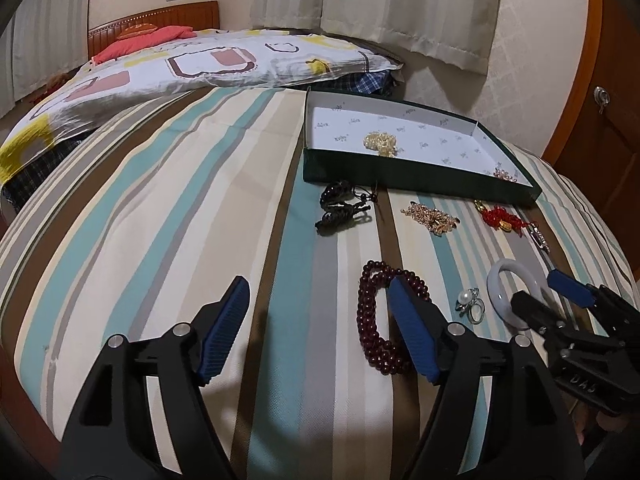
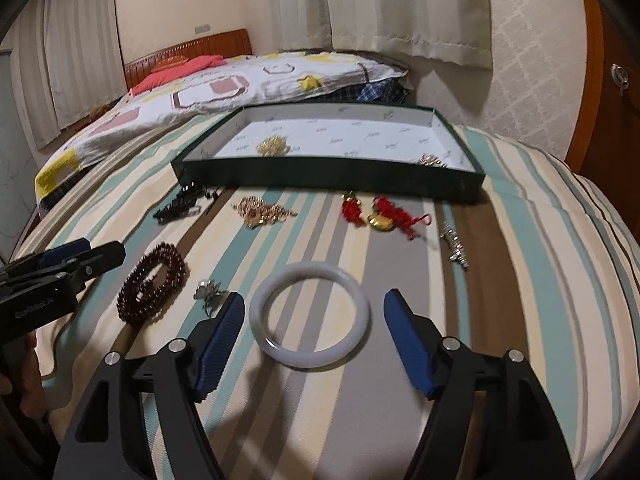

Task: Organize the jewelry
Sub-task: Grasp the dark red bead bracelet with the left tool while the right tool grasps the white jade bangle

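Observation:
On the striped bedspread, my left gripper (image 1: 318, 284) is open; its right finger partly covers a dark red bead bracelet (image 1: 370, 304) and nothing is between the pads. My right gripper (image 2: 315, 300) is open just behind a white bangle (image 2: 312, 360) that lies flat between its fingers, untouched. Nearby lie a pearl ring (image 1: 470, 304), black cord bracelets (image 1: 344, 208), a gold chain (image 1: 432, 216), a red knot charm (image 2: 384, 212) and a silver clip (image 2: 454, 246). The green box (image 2: 320, 184) behind them holds a pale gold bead cluster (image 2: 272, 146) and another piece (image 2: 432, 160).
A patterned quilt (image 1: 160, 68) and a red pillow (image 1: 144, 40) lie at the far end of the bed, below a wooden headboard. Curtains hang behind. A wooden door (image 1: 600, 120) stands at the right. The bed's near left edge drops off.

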Tool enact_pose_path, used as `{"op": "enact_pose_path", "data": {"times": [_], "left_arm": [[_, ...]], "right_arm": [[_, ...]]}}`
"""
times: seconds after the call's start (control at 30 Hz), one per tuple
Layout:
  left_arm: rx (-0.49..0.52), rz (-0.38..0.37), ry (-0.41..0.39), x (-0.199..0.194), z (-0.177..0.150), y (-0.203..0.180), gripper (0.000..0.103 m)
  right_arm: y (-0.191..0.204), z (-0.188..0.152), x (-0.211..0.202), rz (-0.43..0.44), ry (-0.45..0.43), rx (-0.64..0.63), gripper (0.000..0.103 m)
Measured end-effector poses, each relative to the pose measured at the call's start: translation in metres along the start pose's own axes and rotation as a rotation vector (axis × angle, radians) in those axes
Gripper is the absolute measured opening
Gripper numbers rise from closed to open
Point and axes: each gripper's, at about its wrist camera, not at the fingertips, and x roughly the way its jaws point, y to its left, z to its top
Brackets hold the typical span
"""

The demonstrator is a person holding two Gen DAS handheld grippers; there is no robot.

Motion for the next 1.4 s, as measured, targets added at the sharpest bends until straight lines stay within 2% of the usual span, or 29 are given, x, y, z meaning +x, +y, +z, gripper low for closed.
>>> {"op": "enact_pose_path", "data": {"times": [0.2, 0.33, 0.4, 0.8, 1.13, 1.23, 1.3, 1.4], "left_arm": [[0.003, -0.003, 0.006, 0.002, -0.003, -0.002, 0.078], [0.016, -0.003, 0.011, 0.003, -0.004, -0.006, 0.078], [0.023, -0.005, 0.014, 0.004, -0.004, -0.01, 0.078], [0.065, -0.041, 0.03, 0.012, -0.005, -0.031, 0.079], [0.09, -0.044, 0.06, 0.025, -0.008, -0.039, 0.078], [0.091, -0.045, 0.056, 0.025, -0.008, -0.04, 0.076], [0.096, -0.041, 0.053, 0.025, -0.008, -0.041, 0.065], [0.108, -0.045, 0.053, 0.025, -0.008, -0.042, 0.057]], "right_arm": [[0.0, 0.0, 0.01, -0.012, 0.02, 0.004, 0.074], [-0.001, -0.001, 0.013, -0.009, 0.035, -0.003, 0.074], [-0.001, -0.001, 0.012, -0.007, 0.033, -0.006, 0.069], [-0.018, -0.003, 0.004, -0.021, 0.024, 0.042, 0.069], [-0.025, -0.003, 0.004, -0.02, 0.022, 0.061, 0.069], [-0.025, -0.003, 0.004, -0.021, 0.022, 0.062, 0.069], [-0.025, -0.003, 0.003, -0.021, 0.022, 0.062, 0.069], [-0.025, -0.003, 0.003, -0.021, 0.021, 0.06, 0.069]]}}
